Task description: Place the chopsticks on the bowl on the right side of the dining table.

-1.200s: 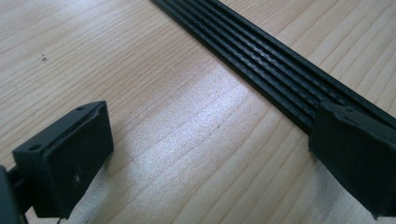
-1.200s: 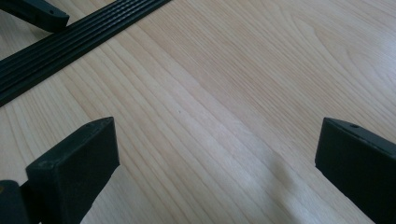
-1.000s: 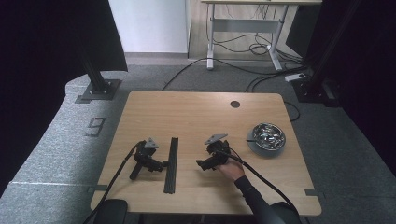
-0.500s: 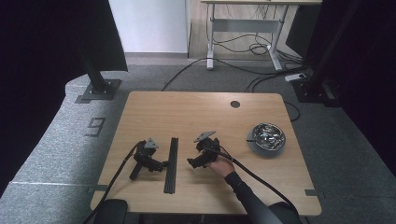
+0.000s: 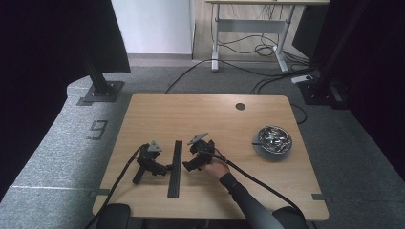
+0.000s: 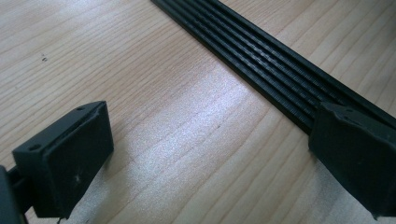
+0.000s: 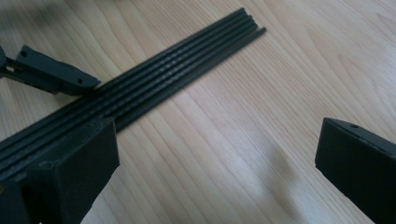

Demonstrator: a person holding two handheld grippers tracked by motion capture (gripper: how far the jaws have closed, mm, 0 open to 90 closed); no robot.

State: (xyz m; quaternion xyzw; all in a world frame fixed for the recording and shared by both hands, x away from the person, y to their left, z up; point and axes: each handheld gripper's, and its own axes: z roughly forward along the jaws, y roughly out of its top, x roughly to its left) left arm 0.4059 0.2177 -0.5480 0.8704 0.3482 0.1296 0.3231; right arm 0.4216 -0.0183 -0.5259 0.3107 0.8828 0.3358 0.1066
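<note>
A long black ribbed strip (image 5: 175, 168) lies flat on the wooden table (image 5: 200, 112), running front to back. My left gripper (image 5: 164, 168) rests on the table just left of it, with no hand on it. In the left gripper view, my left gripper (image 6: 210, 126) is open over bare wood, its right jaw at the edge of the strip (image 6: 271, 65). A hand holds my right gripper (image 5: 189, 165) just right of the strip. My right gripper (image 7: 219, 135) is open and empty, with the strip (image 7: 154, 79) by its left jaw.
A metal bowl (image 5: 272, 138) with shiny small parts inside sits at the right of the table. A round cable hole (image 5: 240, 106) is near the far edge. Cables trail from both grippers toward the front edge. Stands and cables occupy the floor beyond.
My right gripper has moved left across the table, from near the bowl side to right beside the strip. The left gripper and the strip have stayed where they were.
</note>
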